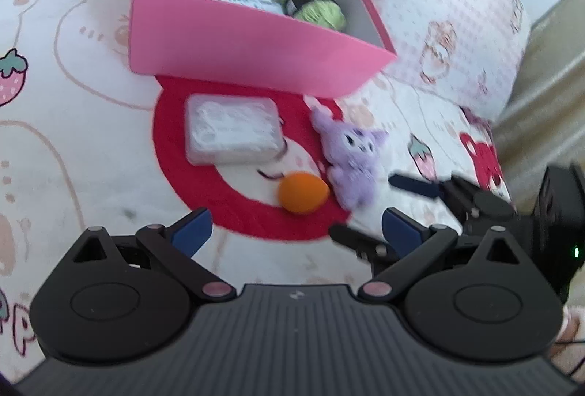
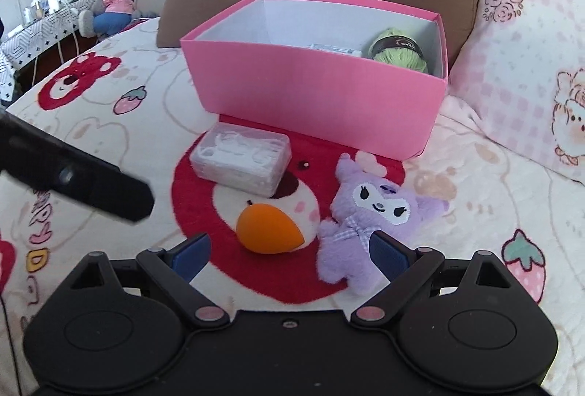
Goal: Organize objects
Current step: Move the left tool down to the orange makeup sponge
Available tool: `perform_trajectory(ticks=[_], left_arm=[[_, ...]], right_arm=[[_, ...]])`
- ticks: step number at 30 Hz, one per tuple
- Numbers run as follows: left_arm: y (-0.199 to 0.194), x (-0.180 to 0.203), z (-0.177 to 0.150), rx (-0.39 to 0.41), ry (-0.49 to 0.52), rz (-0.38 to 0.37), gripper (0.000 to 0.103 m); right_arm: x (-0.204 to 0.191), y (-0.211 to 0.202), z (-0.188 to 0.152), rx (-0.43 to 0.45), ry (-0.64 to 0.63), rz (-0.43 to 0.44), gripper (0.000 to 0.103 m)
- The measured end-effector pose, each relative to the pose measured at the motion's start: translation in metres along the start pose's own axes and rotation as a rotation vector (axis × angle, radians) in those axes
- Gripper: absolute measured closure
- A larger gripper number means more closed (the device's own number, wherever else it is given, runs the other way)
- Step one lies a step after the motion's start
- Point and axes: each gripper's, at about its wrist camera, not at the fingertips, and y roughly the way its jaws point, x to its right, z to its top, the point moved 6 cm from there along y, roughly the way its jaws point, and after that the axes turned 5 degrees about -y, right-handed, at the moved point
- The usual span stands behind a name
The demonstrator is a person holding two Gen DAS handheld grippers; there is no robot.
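Pink box [image 2: 318,92] walls off the back; clear case [image 2: 243,160], orange sponge [image 2: 268,229], purple plush [image 2: 373,224] crowd the blanket [image 2: 109,140]

Both matte black plastic grippers, left gripper [image 1: 297,230] and right gripper [image 2: 290,249], are showing blue finger pads [image 2: 192,255], pink pivot caps, ribbed bodies; a green light is glowing rightward.

Pink box [image 2: 314,92] near wall hides most of the white packet [image 2: 332,48] and the lower half of the green yarn ball [image 2: 400,54] inside, left wrist view is motion-blurred, and the far-left shelf clutter [image 2: 40,8] is too small to identify.
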Motion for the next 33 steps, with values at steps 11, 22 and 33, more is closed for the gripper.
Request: perform_trajectory(ticks=[11,22,33], left_arm=[[0.030,-0.013,-0.003,-0.016,0.027,-0.013,0.005],[0.052,-0.023,0.004,-0.050,-0.019,0.004,0.005],[0.073,-0.010,0.002,-0.039,0.029,0.046,0.018]], right_arm=[[-0.019,0.024,-0.011,-0.031,-0.005,0.108,0.008],[-0.015,0.032,-0.013,-0.020,0.008,0.127,0.014],[-0.007,0.042,-0.007,-0.009,0.045,0.137,0.028]])
